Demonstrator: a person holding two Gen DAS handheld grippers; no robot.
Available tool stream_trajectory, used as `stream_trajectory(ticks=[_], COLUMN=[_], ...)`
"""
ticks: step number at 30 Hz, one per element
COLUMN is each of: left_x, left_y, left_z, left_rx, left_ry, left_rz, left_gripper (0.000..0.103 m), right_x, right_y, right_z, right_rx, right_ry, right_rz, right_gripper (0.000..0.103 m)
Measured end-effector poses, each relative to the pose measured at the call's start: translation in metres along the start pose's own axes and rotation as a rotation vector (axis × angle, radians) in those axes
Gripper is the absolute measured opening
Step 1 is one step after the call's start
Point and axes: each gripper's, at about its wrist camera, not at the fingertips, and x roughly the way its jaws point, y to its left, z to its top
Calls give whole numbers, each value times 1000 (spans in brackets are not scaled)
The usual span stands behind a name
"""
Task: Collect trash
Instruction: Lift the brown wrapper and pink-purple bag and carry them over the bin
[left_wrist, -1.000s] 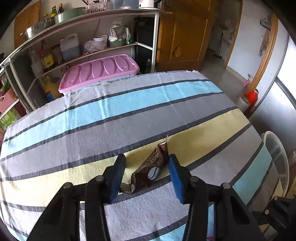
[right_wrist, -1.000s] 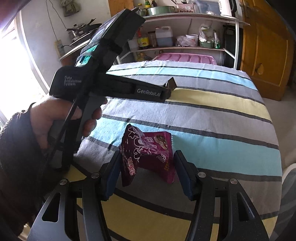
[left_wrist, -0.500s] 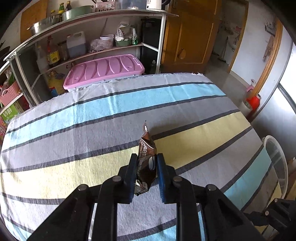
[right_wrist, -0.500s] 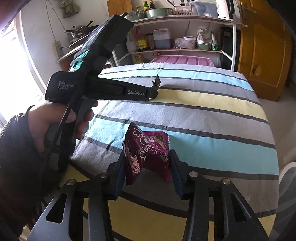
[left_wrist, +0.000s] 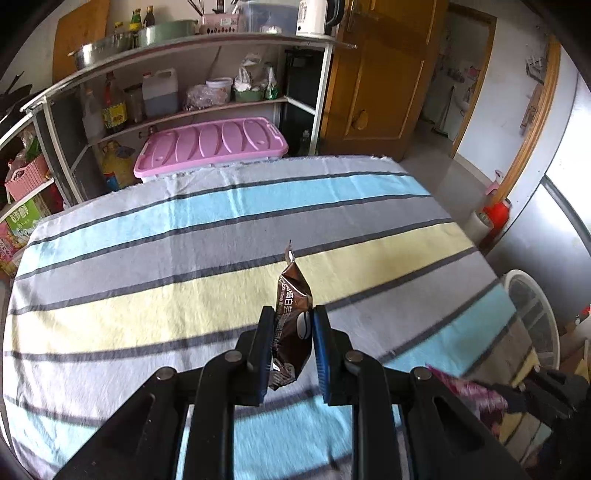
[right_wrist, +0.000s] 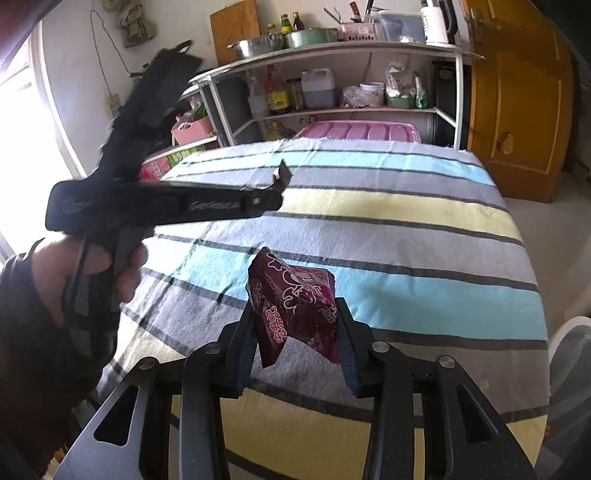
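Brown wrapper (left_wrist: 292, 325) — clenched upright in left tongs (left_wrist: 291, 332), above the striped surface (left_wrist: 184, 258). Maroon snack bag (right_wrist: 295, 302) — right tongs' (right_wrist: 295, 339) jaws have just been closing, pads pressing it. Beyond the far edge: pink-lidded bin (left_wrist: 210, 144), metal shelves (left_wrist: 221, 48), wooden door (left_wrist: 376, 81). Cloth ahead bare.

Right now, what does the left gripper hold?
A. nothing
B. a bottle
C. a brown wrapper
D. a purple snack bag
C: the left gripper has its blue pads shut on the brown wrapper, lifted off the striped cloth; the purple bag is in the right gripper.
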Motion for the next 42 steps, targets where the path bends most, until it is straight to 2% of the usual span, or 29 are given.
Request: stream_trajectory(ticks=[18,27,29,42], left_x=[-82,-107,-111,-107], left_y=[-38,-66,-74,-146], left_z=[-68,-92,-95,-87], left_rx=[18,38,46,136], left_ry=[-71,-106,-118,-131], left_rz=[-14,-27,-17,-101], left_gripper=[21,22,21,22], right_x=[-51,-75,-84,-136], right_y=[0,-4,-10,-64], right_z=[-19,-34,-38,-67], right_rx=[63,91,106,218], right_ry=[-93,-124,-137,-187], right_rz=[-12,-31,-49,-161], right_gripper=[38,38,38,38])
